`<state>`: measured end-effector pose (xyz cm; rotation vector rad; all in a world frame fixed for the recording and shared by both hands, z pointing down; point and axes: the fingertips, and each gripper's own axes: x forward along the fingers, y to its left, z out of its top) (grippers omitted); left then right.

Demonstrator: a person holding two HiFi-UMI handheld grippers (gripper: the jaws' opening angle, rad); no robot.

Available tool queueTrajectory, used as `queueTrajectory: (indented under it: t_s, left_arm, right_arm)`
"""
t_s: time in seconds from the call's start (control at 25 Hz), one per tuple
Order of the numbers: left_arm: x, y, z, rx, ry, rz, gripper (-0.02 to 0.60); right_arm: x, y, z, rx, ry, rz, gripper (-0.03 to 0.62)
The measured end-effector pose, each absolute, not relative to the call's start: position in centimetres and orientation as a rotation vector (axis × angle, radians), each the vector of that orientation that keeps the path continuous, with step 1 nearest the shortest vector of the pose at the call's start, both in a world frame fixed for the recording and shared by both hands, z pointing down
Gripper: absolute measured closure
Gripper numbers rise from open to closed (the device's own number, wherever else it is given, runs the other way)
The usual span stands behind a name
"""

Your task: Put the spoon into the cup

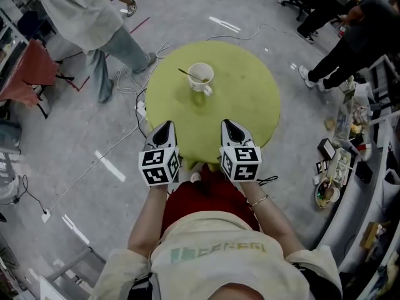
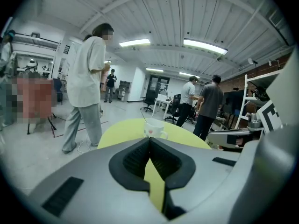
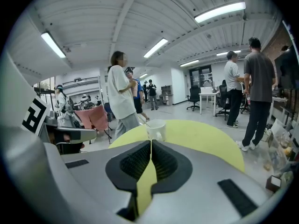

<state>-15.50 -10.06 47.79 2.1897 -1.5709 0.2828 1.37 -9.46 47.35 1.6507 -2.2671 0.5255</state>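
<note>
The cup [image 1: 200, 77] stands on the table [image 1: 244, 99], toward its far side; the spoon [image 1: 187, 73] rests in the cup, handle leaning out to the left. The left gripper [image 1: 165, 124] and right gripper [image 1: 230, 123] sit side by side over the table's near edge, well apart from the cup; a person [image 1: 94, 17] stands on the floor beyond the table's left side.

Round green table [image 1: 250, 99]; person [image 1: 94, 17] standing beyond; red cloth [image 1: 28, 74] left.

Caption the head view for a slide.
Spoon in white cup on green table; left hand-held gripper and right hand-held gripper shut, empty.
</note>
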Motion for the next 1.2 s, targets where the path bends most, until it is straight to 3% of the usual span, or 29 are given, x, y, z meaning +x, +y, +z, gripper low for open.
queueTrajectory:
  t_s: [1.2]
  left_arm:
    - [-15.7,-6.6,45.9,2.248,-1.567,0.245,0.558]
  right_arm:
    - [0.7,-6.3,45.3,1.693,-2.317,0.448,0.559]
